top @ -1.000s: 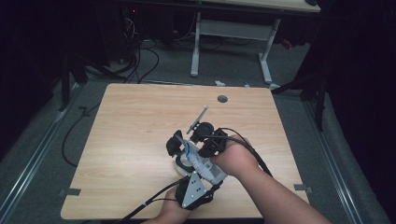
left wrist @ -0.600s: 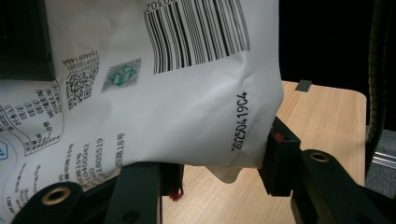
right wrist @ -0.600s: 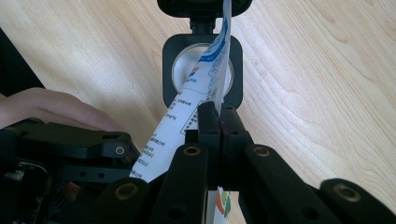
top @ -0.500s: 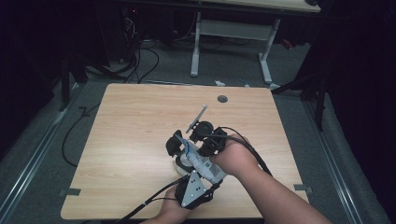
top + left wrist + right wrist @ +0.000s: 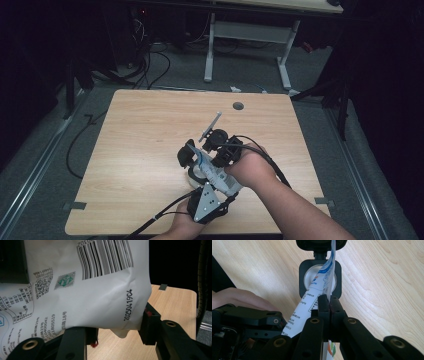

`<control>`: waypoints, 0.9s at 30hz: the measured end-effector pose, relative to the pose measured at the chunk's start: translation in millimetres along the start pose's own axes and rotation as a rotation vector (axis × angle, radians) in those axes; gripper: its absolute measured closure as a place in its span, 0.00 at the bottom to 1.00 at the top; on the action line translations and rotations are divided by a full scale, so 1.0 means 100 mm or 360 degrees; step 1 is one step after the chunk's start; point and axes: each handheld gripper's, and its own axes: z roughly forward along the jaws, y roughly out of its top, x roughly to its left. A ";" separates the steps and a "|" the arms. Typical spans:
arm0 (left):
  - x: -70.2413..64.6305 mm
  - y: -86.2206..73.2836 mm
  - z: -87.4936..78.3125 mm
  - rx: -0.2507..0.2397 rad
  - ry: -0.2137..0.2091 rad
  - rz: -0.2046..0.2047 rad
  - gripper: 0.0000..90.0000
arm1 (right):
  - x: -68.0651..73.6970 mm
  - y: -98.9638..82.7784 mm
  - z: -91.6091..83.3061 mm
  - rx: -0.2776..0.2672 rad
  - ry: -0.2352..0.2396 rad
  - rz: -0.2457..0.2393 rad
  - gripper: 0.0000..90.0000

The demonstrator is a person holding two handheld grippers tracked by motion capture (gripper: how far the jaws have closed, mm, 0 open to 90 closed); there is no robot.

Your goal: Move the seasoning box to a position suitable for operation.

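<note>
Item: white printed pouch [image 5: 95,290], with barcode, QR code and a printed date code, held above the wooden surface [image 5: 140,150] near its front edge, between your two grippers. Left: your left gripper [image 5: 192,156], grey three-cornered plate on top and cable trailing off the front edge, has its fingers [image 5: 150,326] set on either side of the pouch's lower body, pressing against it at roughly half spread; the bag bulges above them. Centre: in the high view the pouch shows as a white and blue bundle [image 5: 200,167] between both tools, with a thin strip [image 5: 210,126] rising at an angle beyond them. Right: your right gripper [image 5: 329,305] has its fingers [image 5: 323,305] fully closed, pinching a flat edge of the pouch, which passes up between them. Right hand [image 5: 252,167] wraps that gripper's body. Far edge: round cable hole [image 5: 238,106] in the surface, well apart from the work.
</note>
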 end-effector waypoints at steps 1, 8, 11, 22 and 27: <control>0.00 0.00 0.00 0.0000 0.0002 0.0003 0.65 | 0.00 0.00 0.00 0.0001 -0.0001 -0.0001 1.00; 0.00 0.00 0.00 -0.0004 0.0002 0.0003 0.65 | 0.01 0.00 -0.01 0.0004 -0.0007 0.0003 1.00; 0.00 0.01 0.00 -0.0004 0.0002 0.0002 0.65 | 0.00 0.00 -0.01 0.0004 -0.0011 0.0001 1.00; 0.01 0.02 0.01 -0.0006 0.0005 -0.0003 0.65 | -0.01 0.02 -0.01 0.0000 -0.0016 -0.0001 1.00; 0.01 0.03 0.01 -0.0013 0.0008 -0.0010 0.65 | -0.01 0.02 -0.01 0.0006 -0.0028 -0.0005 1.00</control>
